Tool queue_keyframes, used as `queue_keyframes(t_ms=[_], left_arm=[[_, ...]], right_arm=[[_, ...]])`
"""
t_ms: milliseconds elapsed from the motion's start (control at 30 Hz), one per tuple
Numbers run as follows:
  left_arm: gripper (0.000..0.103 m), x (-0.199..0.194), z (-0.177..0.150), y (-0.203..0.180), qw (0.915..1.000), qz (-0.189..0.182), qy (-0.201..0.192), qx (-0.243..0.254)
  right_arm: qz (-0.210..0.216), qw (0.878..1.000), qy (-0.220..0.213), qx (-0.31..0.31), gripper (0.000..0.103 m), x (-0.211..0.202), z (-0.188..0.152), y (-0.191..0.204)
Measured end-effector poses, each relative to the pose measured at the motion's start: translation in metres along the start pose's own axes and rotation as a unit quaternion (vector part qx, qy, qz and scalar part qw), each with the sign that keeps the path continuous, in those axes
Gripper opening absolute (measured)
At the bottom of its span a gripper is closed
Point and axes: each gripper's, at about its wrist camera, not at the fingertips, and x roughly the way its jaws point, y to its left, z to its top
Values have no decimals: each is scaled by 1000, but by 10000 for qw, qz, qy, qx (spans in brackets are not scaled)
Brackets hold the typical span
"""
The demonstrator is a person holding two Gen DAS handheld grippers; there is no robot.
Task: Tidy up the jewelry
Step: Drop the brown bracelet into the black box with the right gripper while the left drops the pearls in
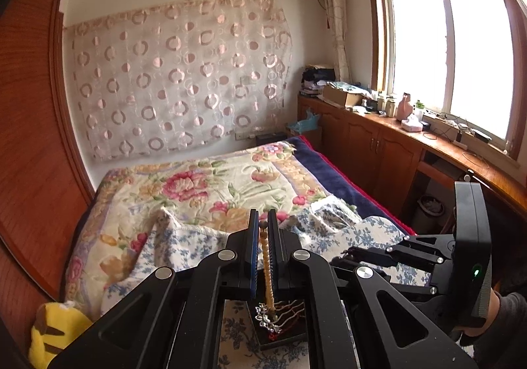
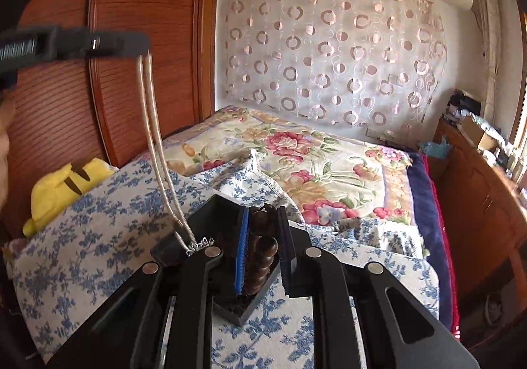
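Beads of pale necklace [image 1: 265, 258] hang pinched in left tongs [image 1: 263, 221].

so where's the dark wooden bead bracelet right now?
Right wrist view, centre: dark wooden bead bracelet clamped in the right gripper, above the black tray on the blue-floral cloth.

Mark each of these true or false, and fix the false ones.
1. The left hand-held gripper is shut on a pale beaded strand. True.
2. The right hand-held gripper holds nothing. False: it is shut on a dark wooden bead bracelet.
3. A dark tray sits on the blue floral cloth. True.
4. The yellow plush toy lies on the windowsill. False: it lies beside the wooden wardrobe.
5. The pale strand ends in a silver ornament. True.
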Motion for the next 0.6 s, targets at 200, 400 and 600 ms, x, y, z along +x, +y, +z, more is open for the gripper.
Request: queue_keyframes(t_ms=[200,400,600], left_arm=[[5,24,-24,4,9996,-32,280,-53],[5,42,-41,7,9986,-79,514,-136],[5,46,-50,9,9979,-89,626,-130]], right_arm=[[53,9999,106,94,18,14,0,-3],[133,9997,161,144,18,24,4,-2],[194,9996,180,99,19,29,8,7]])
